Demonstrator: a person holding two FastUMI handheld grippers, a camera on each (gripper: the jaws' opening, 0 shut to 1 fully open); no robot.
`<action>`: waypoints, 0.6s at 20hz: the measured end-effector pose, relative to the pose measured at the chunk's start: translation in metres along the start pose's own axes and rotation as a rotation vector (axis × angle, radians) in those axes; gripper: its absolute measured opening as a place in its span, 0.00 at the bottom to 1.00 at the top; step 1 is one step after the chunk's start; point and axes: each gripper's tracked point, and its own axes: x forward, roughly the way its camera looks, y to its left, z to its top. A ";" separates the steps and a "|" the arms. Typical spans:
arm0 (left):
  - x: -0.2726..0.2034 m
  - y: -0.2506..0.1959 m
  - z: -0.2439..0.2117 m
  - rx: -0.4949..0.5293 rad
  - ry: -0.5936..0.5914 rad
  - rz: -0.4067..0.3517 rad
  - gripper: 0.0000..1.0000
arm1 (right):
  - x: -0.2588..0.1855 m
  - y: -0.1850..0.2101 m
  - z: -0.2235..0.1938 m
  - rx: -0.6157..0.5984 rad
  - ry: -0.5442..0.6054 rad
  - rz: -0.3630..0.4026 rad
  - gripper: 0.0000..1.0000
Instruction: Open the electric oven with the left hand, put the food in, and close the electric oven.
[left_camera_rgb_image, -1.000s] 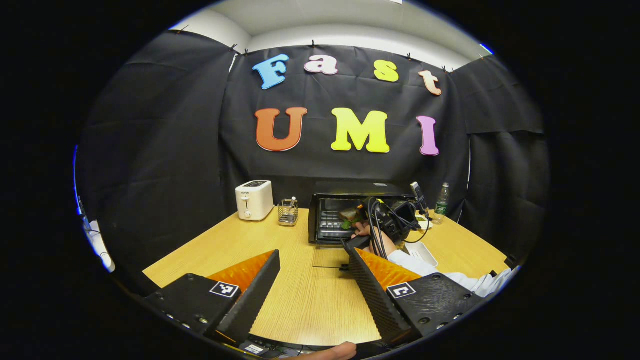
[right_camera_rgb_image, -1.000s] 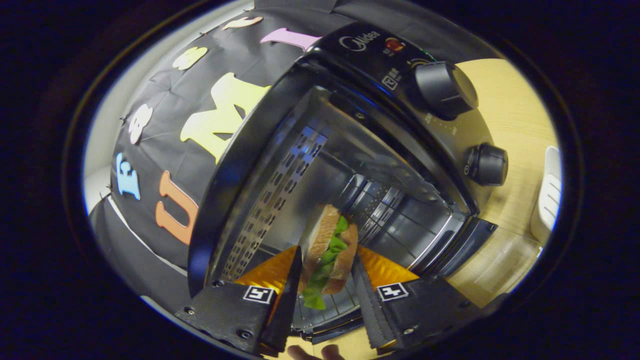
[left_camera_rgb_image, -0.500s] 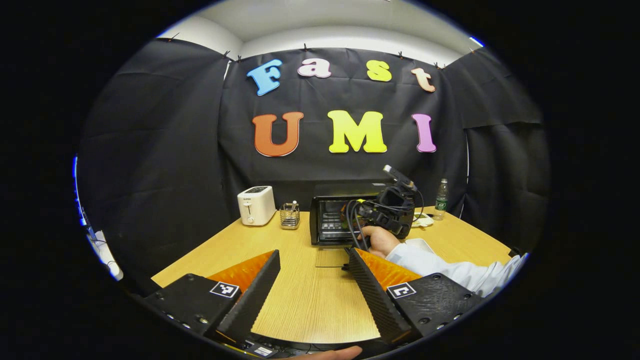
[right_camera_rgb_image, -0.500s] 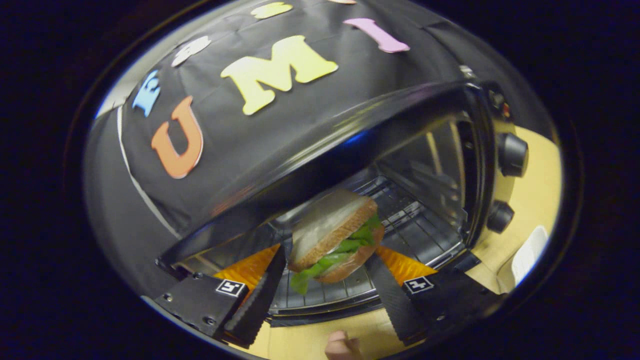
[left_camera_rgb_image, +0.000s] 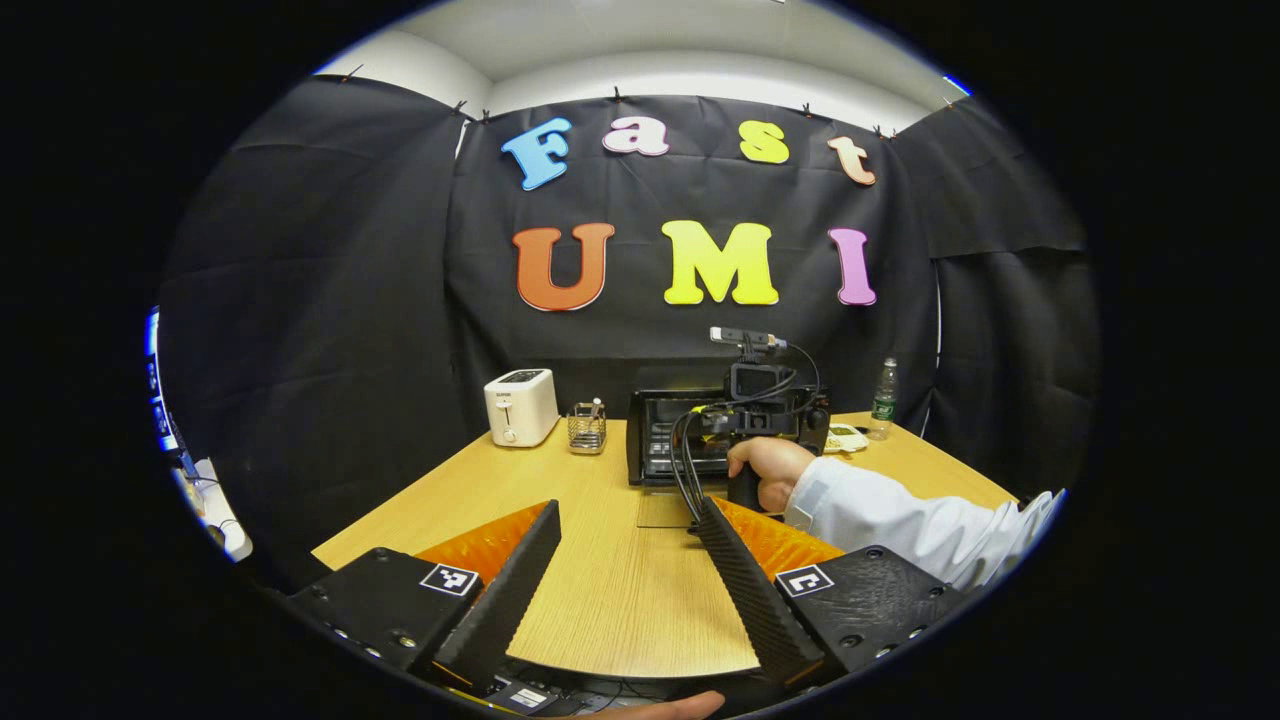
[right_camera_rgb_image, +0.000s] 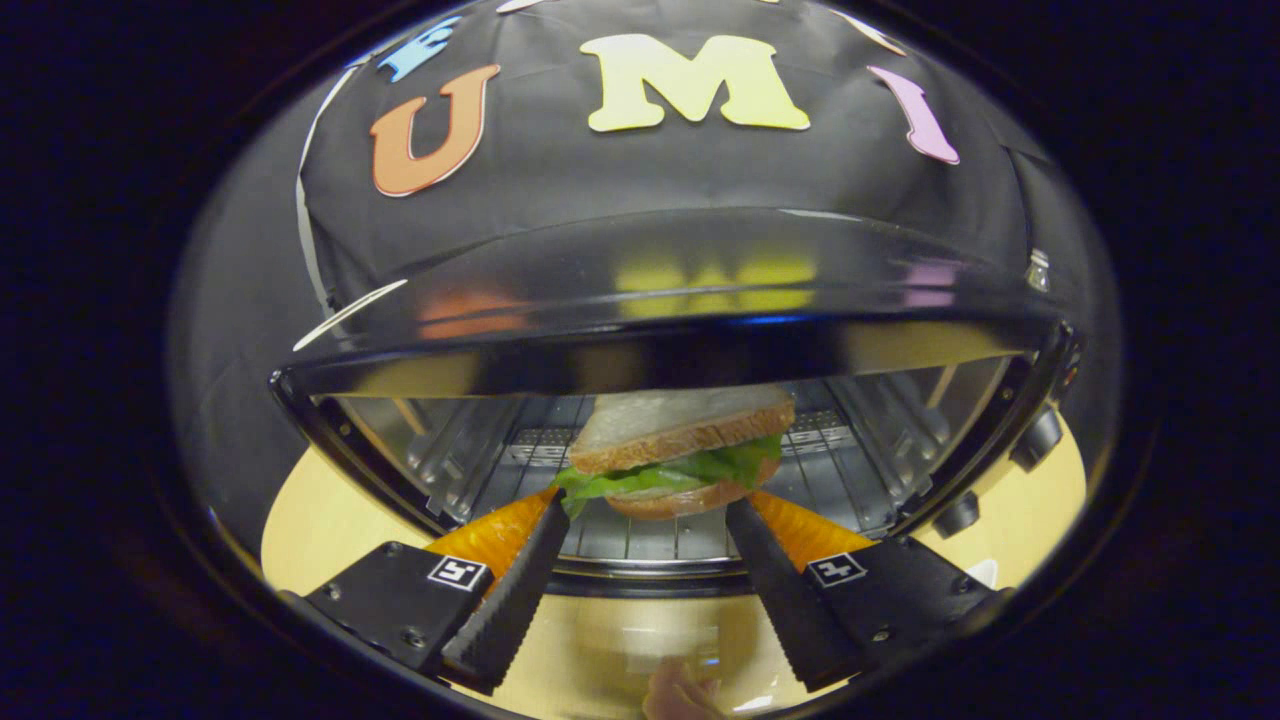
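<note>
My right gripper (right_camera_rgb_image: 645, 555) stands spread at the mouth of the electric oven (right_camera_rgb_image: 660, 330); its fingers flank the sandwich (right_camera_rgb_image: 680, 450) without clearly pressing it. The sandwich sits level on the wire rack (right_camera_rgb_image: 650, 540), just ahead of my fingertips and under the oven's top edge. In my judgement the step in hand is release and withdrawal: I should draw straight back, fingers apart, so neither one drags the lettuce.

My left gripper (left_camera_rgb_image: 625, 570) hangs spread and empty over the table (left_camera_rgb_image: 600, 600), well back from the oven. The glass door (left_camera_rgb_image: 665, 508) lies dropped open ahead of it, with my right hand (left_camera_rgb_image: 765, 470) above it. That hand must clear before closing. A toaster (left_camera_rgb_image: 520, 405), a wire holder (left_camera_rgb_image: 587, 428) and a bottle (left_camera_rgb_image: 882, 400) stand off, no obstruction.
</note>
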 end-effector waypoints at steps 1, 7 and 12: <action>-0.003 -0.001 0.004 -0.005 -0.004 -0.008 0.92 | -0.004 -0.001 -0.003 -0.033 0.021 -0.009 0.96; -0.009 -0.014 0.014 -0.023 -0.004 -0.033 0.92 | -0.065 -0.003 -0.001 -0.044 -0.017 0.053 0.97; -0.014 -0.024 0.030 -0.023 -0.019 -0.051 0.92 | -0.161 -0.010 0.019 -0.020 -0.173 0.145 0.97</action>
